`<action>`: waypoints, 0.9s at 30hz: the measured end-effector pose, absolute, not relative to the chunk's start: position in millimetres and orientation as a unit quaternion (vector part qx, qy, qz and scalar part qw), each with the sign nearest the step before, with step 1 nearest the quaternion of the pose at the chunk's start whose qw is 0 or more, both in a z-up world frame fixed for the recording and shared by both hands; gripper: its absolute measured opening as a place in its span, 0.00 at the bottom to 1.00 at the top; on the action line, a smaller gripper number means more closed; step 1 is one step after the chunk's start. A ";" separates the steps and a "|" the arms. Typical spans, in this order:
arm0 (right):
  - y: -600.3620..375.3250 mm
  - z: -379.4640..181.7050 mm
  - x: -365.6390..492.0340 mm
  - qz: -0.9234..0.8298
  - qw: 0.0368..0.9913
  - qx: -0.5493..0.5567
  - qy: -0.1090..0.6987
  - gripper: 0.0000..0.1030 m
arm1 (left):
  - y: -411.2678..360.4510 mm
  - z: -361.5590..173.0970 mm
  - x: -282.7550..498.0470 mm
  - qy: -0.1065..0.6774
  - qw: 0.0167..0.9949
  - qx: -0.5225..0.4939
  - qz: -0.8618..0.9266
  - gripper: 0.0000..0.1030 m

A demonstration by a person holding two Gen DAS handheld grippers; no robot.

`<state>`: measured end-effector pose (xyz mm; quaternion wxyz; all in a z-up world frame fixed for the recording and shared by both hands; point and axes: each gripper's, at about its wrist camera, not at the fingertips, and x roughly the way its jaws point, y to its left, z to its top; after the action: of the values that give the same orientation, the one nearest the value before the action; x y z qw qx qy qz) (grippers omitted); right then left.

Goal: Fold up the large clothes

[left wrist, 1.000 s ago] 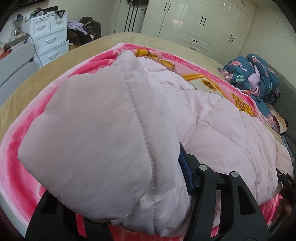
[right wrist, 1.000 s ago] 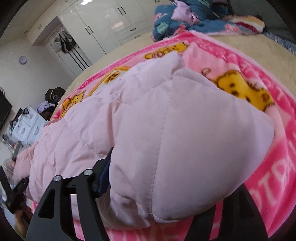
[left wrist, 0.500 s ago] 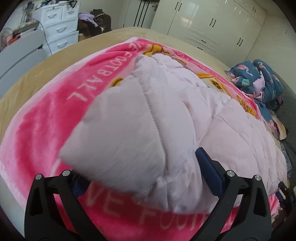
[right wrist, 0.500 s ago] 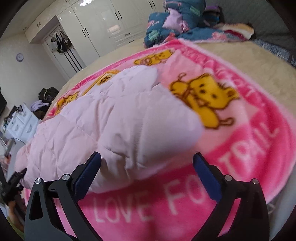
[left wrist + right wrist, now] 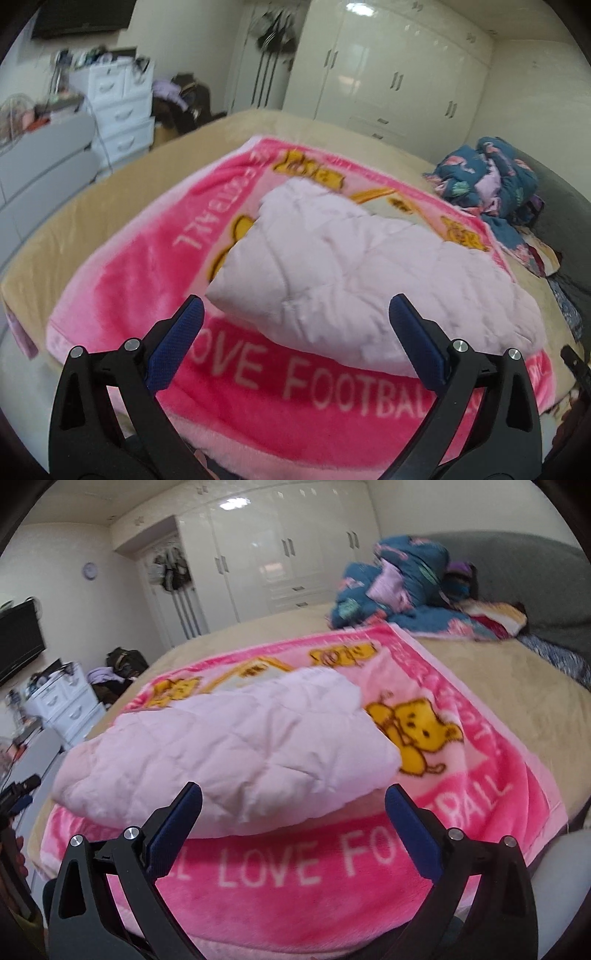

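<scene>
Both views blurred; pink jacket [image 5: 369, 280] partly covers blanket [image 5: 369, 904] lettering.

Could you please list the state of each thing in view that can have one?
Left gripper: open, empty, jaws just opened.
Right gripper: open, empty, jaws just opened.
Pale pink quilted garment: folded over, released, lying on the blanket.
Pink blanket: spread flat on the bed.
Wardrobe doors: closed.

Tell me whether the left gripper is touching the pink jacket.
Apart. In the left wrist view the left gripper is wide open, and its blue fingers sit short of the pink jacket, with the blanket showing between.
</scene>
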<state>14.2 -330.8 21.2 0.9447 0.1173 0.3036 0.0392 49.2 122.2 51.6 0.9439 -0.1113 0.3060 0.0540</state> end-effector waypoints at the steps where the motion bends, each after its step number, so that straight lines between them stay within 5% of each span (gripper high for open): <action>1: -327.2 25.3 12.4 0.043 0.946 0.113 0.301 0.96 | 115.9 57.5 42.5 0.299 0.948 -0.100 0.051 0.91; 27: -241.9 39.8 -59.0 0.124 0.947 0.023 0.297 0.96 | 18.0 44.3 -21.6 0.294 0.954 -0.042 -0.044 0.91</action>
<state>-59.0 -241.9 39.8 0.9465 0.0234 0.2969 0.1242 -21.6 18.0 44.3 0.9539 -0.0415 0.2939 -0.0436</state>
